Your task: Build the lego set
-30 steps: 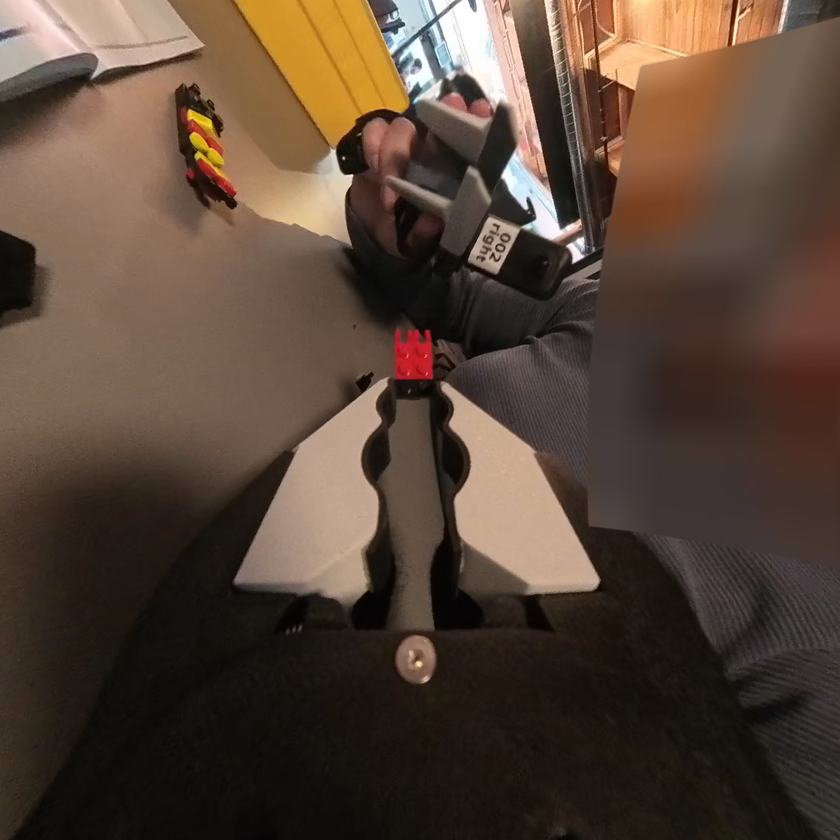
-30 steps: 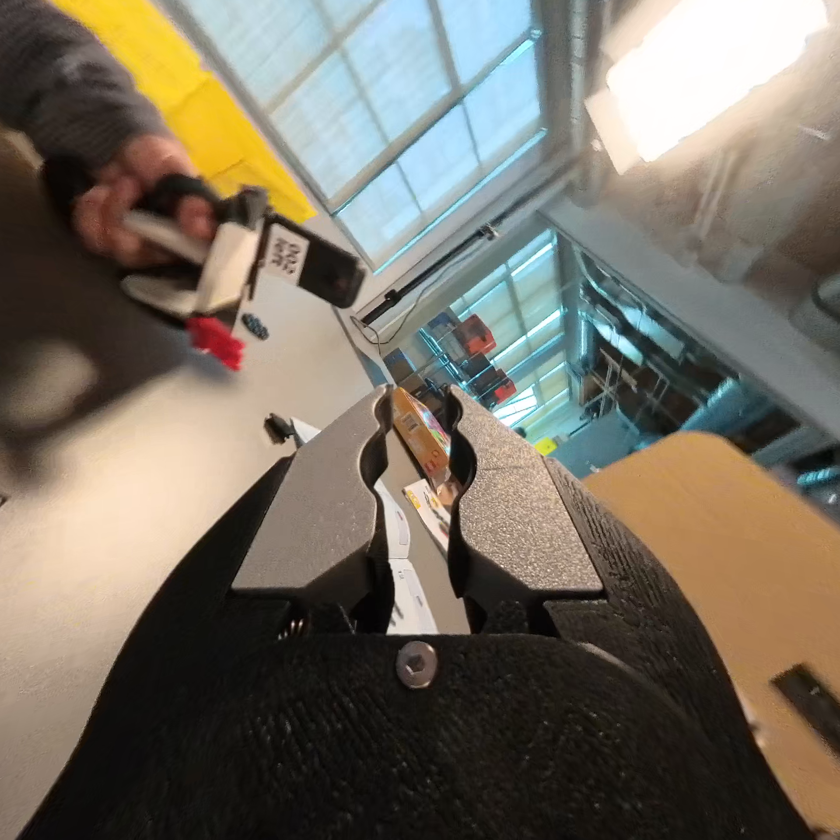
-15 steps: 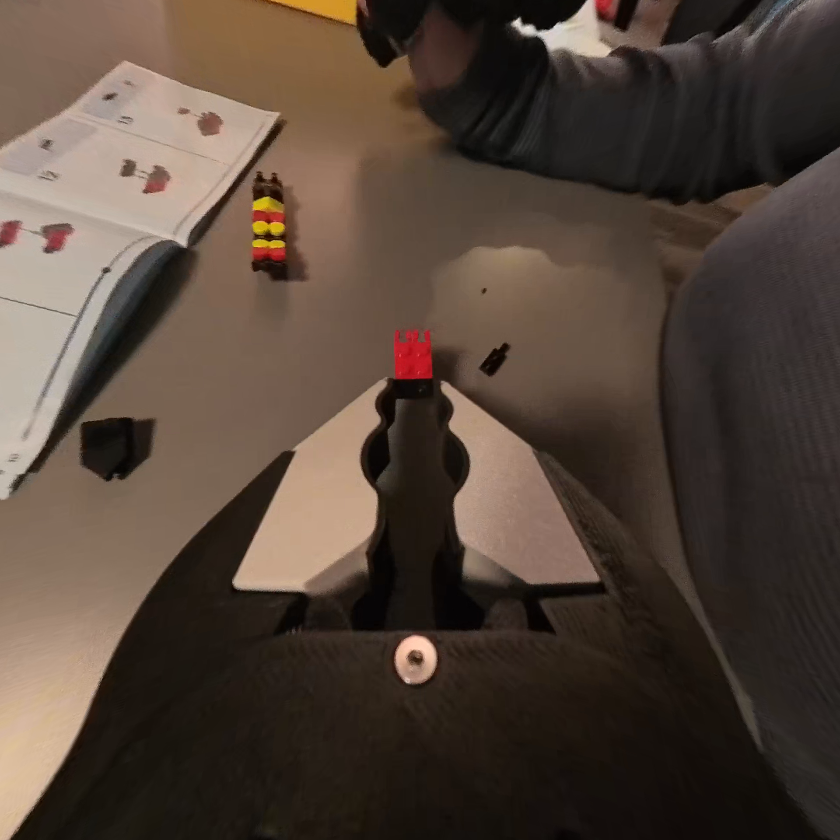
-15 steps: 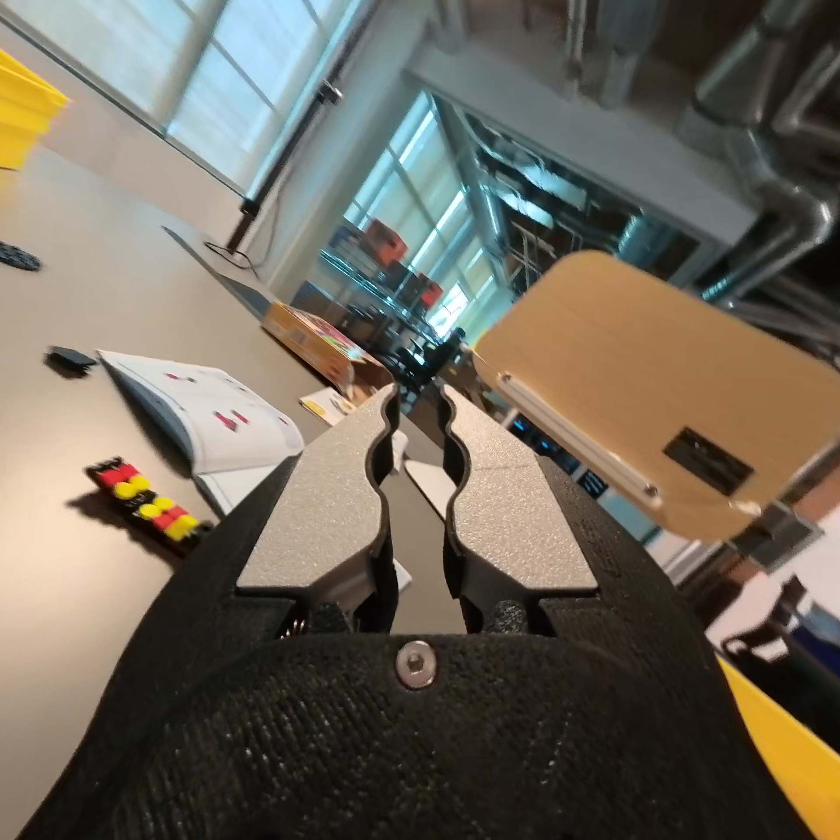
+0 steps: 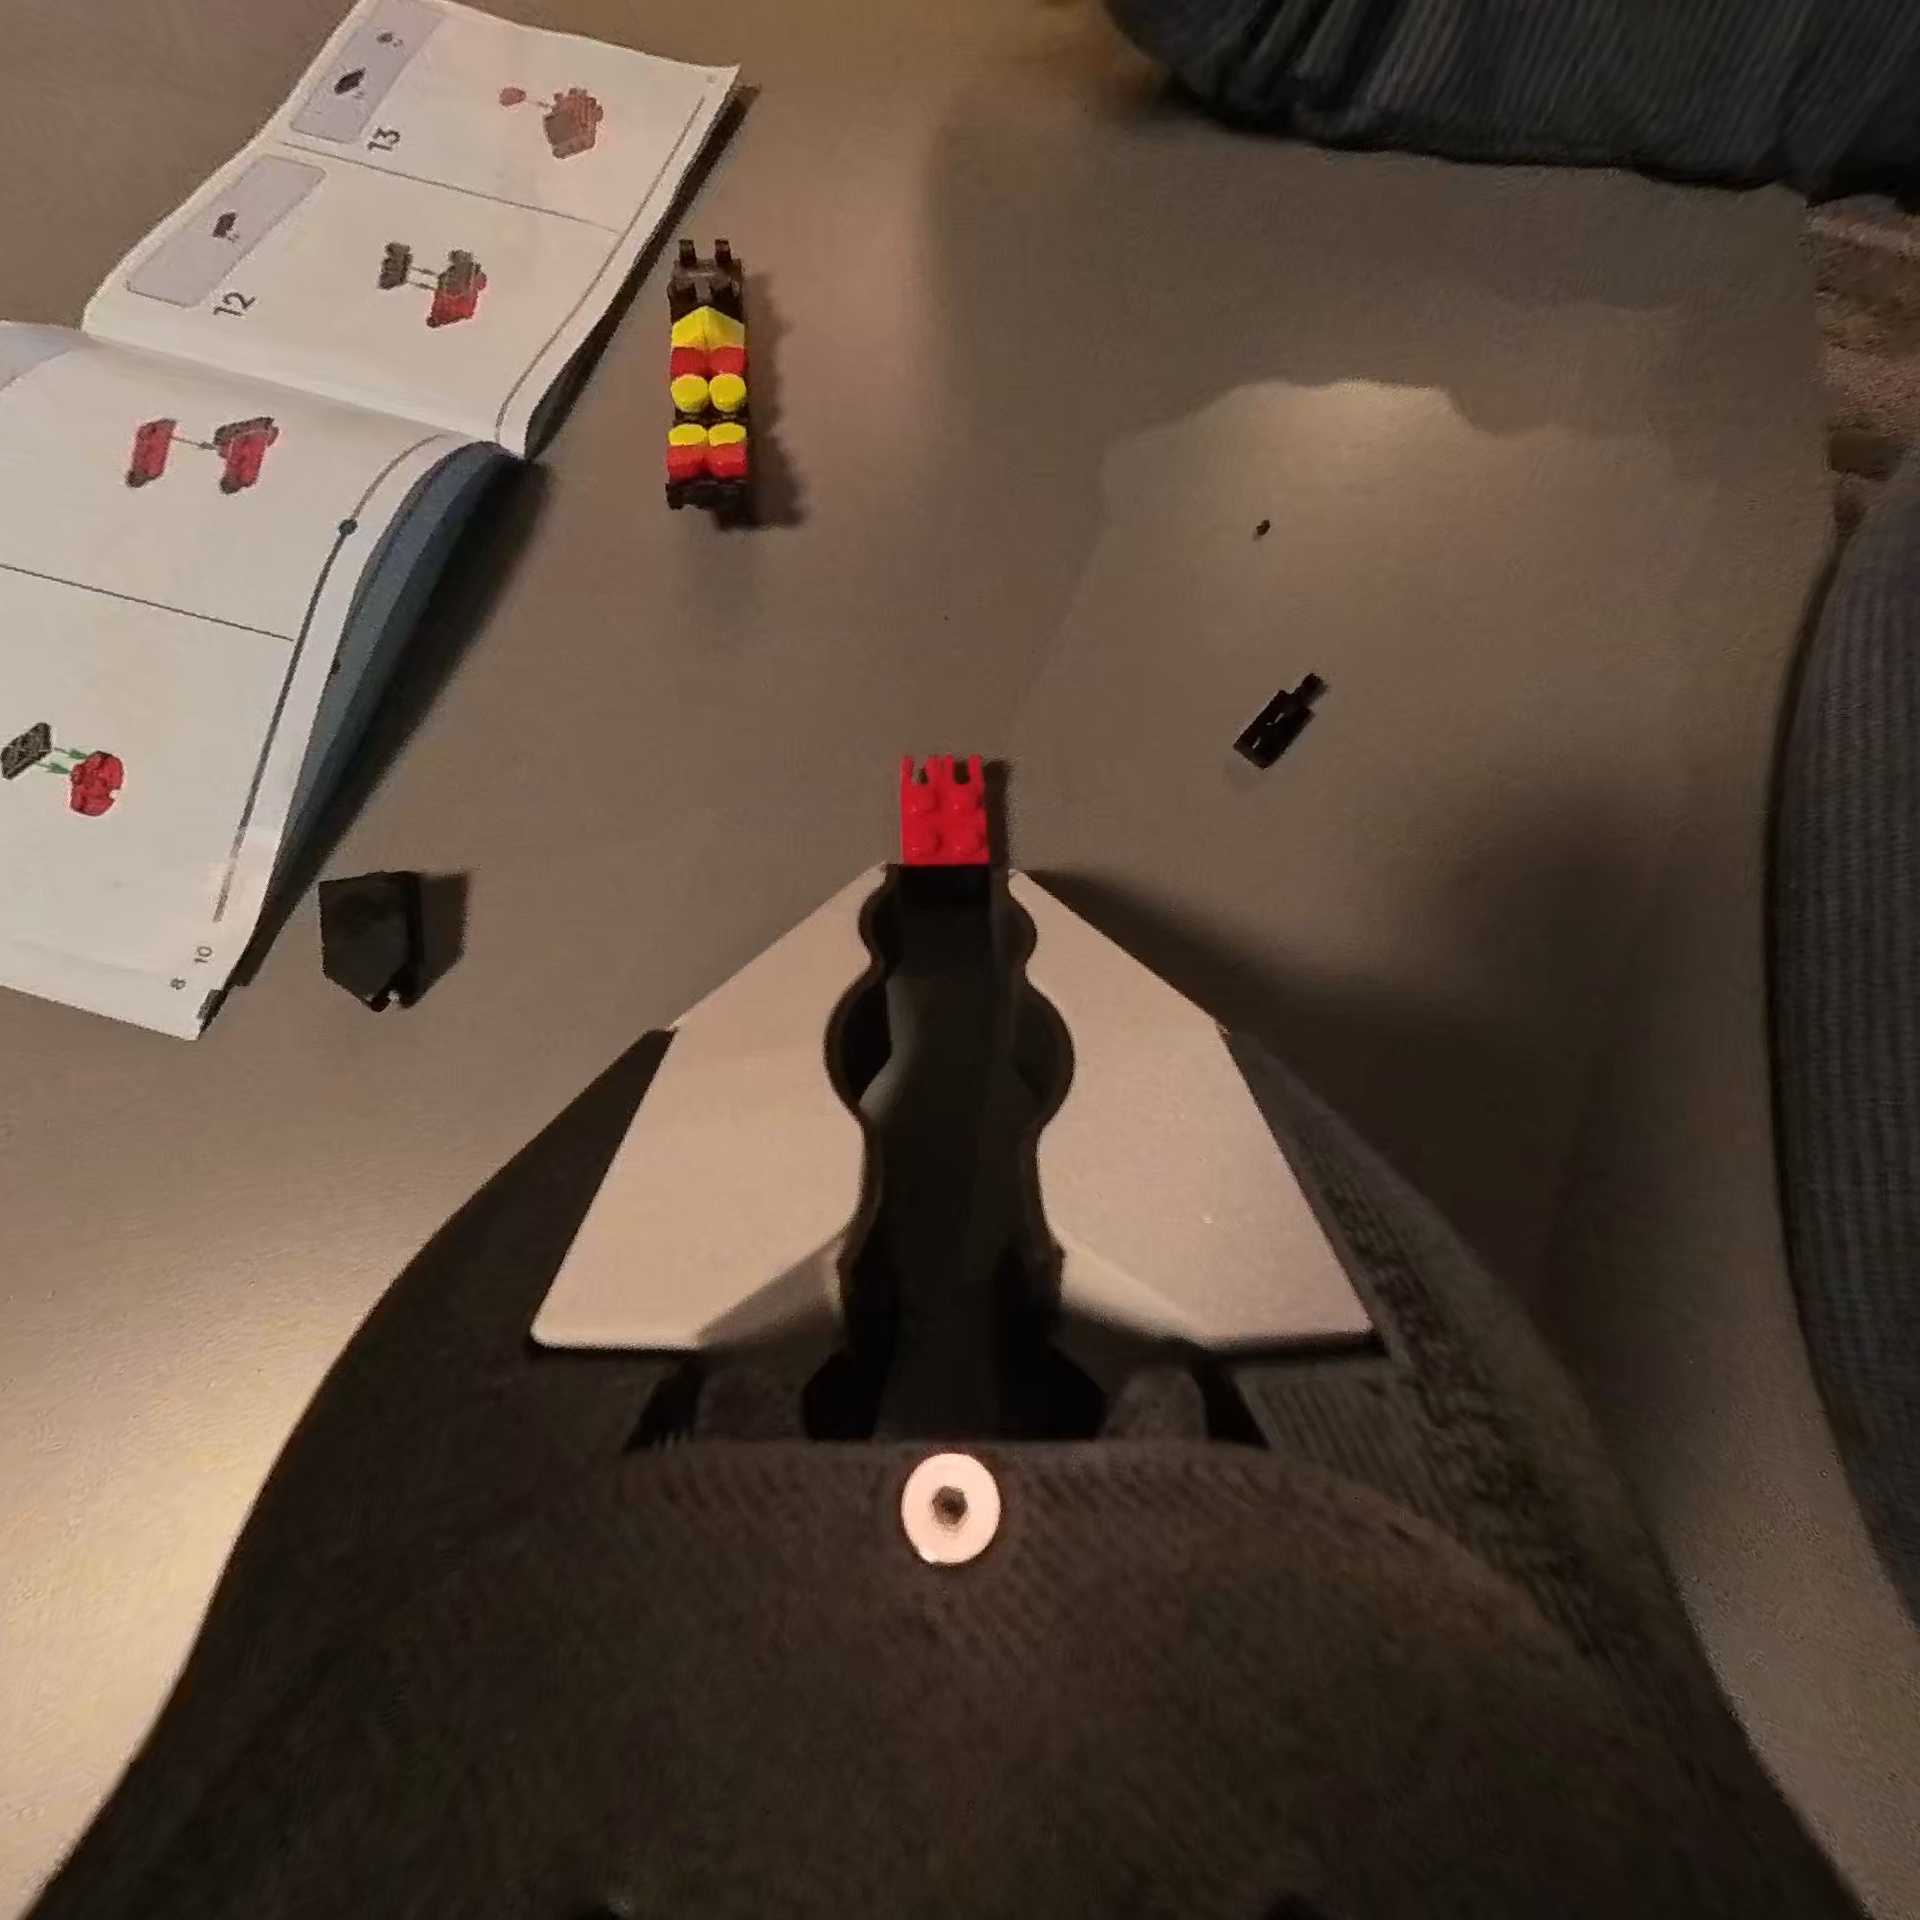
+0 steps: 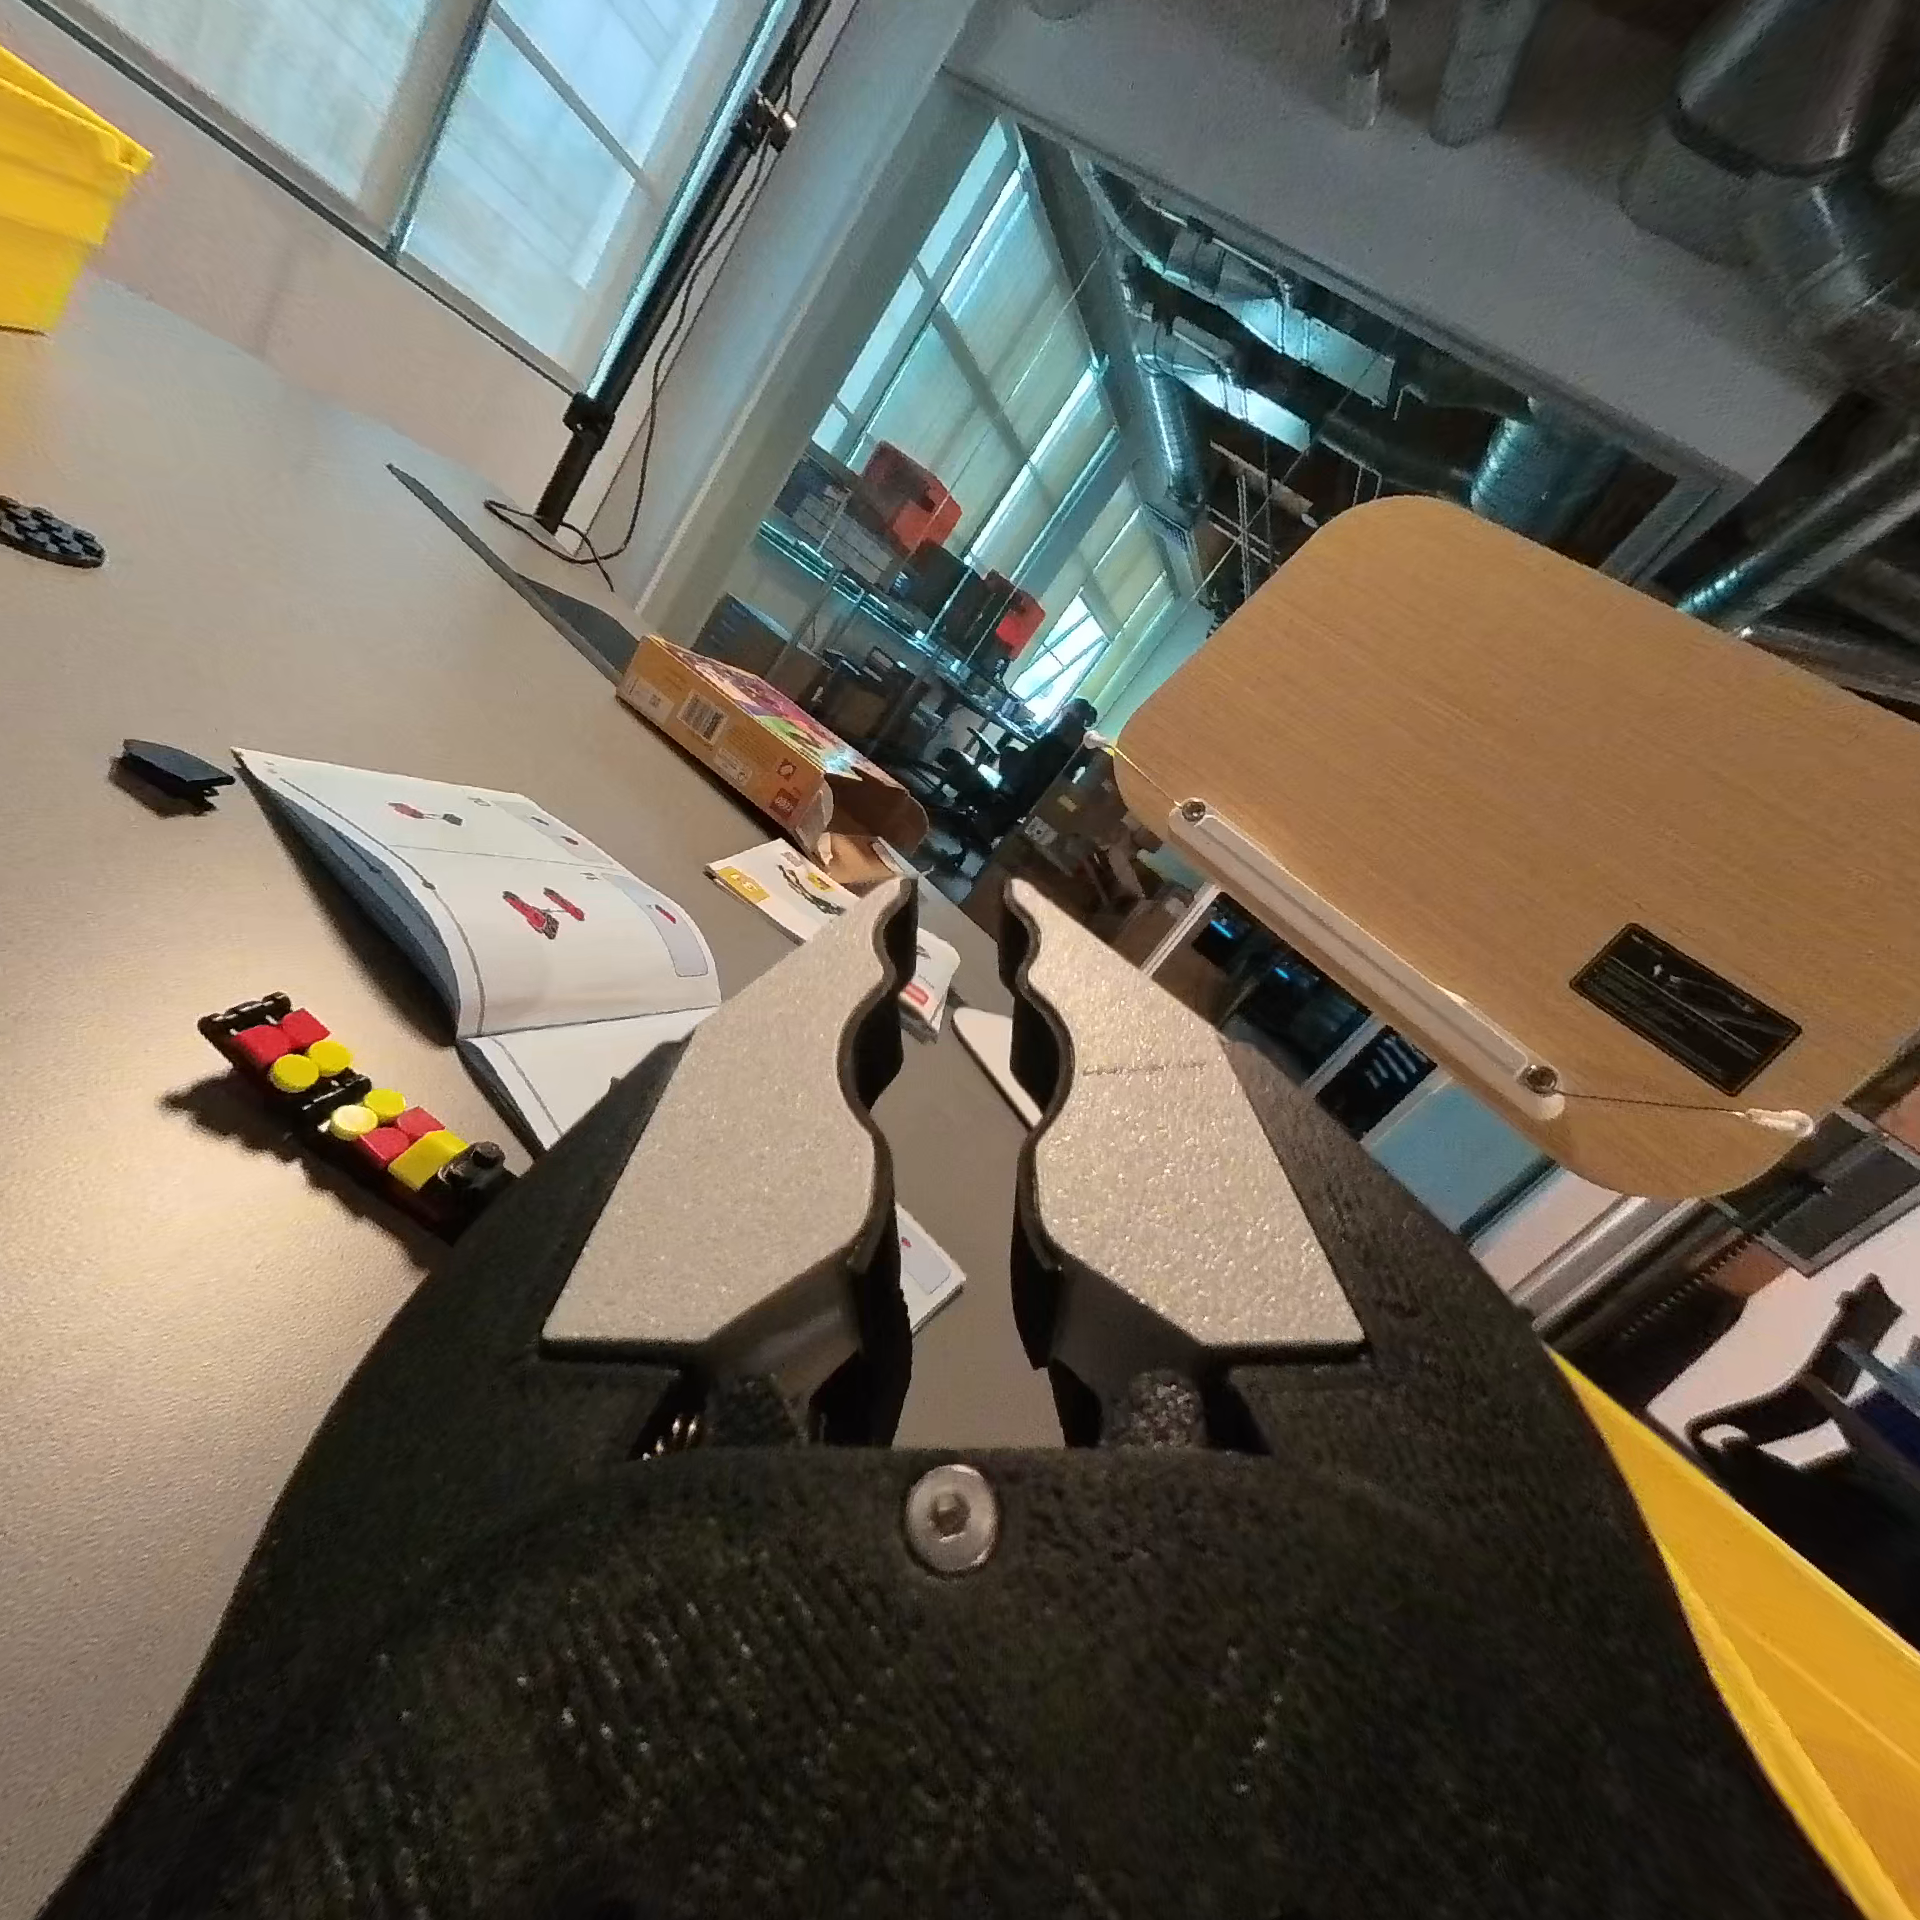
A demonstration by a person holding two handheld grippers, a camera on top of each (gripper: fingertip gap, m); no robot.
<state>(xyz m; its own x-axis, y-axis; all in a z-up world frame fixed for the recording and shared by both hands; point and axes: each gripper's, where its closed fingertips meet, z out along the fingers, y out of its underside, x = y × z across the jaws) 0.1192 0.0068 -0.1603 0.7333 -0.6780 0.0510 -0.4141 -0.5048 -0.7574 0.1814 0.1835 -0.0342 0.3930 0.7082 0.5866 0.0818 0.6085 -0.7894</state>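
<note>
Red plate piece (image 5: pixel 943 821) pinched at tips of left gripper (image 5: pixel 943 873), above table (image 5: pixel 1351 935); jaws closed on its near end. Light, rigid, slick plastic; shallow hold could pivot, so grip flat sides. Right gripper (image 6: pixel 956 904) empty, jaws slightly apart. Black strip with red and yellow studs (image 5: pixel 709 384) lies beside instruction booklet (image 5: pixel 312 416).

Step numbers on the pages of the open booklet (image 5: pixel 364 260), by the tabletop's left edge. Barcode and small print on the orange box (image 6: pixel 727 727) at the far edge. Tiny, unreadable writing on a black sticker (image 6: pixel 1683 1008) on the wooden board (image 6: pixel 1455 779).
</note>
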